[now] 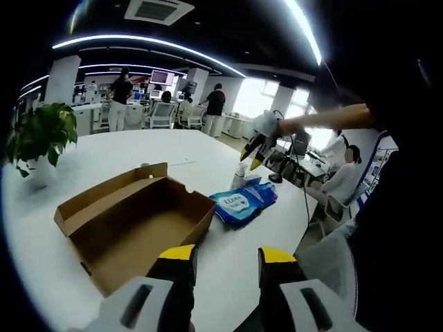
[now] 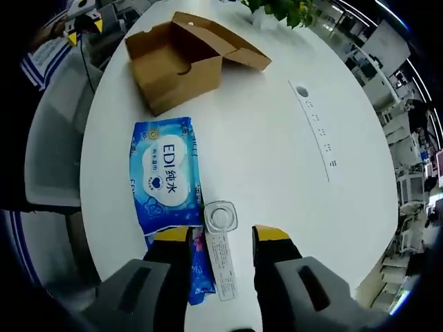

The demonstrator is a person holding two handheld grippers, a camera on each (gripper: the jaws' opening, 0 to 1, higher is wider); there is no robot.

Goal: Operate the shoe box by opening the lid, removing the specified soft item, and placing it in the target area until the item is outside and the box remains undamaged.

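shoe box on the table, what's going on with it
A person holds a gripper in each hand over a white table. The cardboard shoe box stands open and looks empty. The blue wipes pack lies flat on the table beside it, outside the box. The right gripper hovers open above a clear bottle next to the pack; the left gripper is open, holding nothing.

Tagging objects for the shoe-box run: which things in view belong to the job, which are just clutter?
Job:
shoe box, lid open, looks empty
blue wipes pack, lying on the table outside the box
left gripper and right gripper, both open

Lying about:
clear bottle beside the pack
potted plant
office chair
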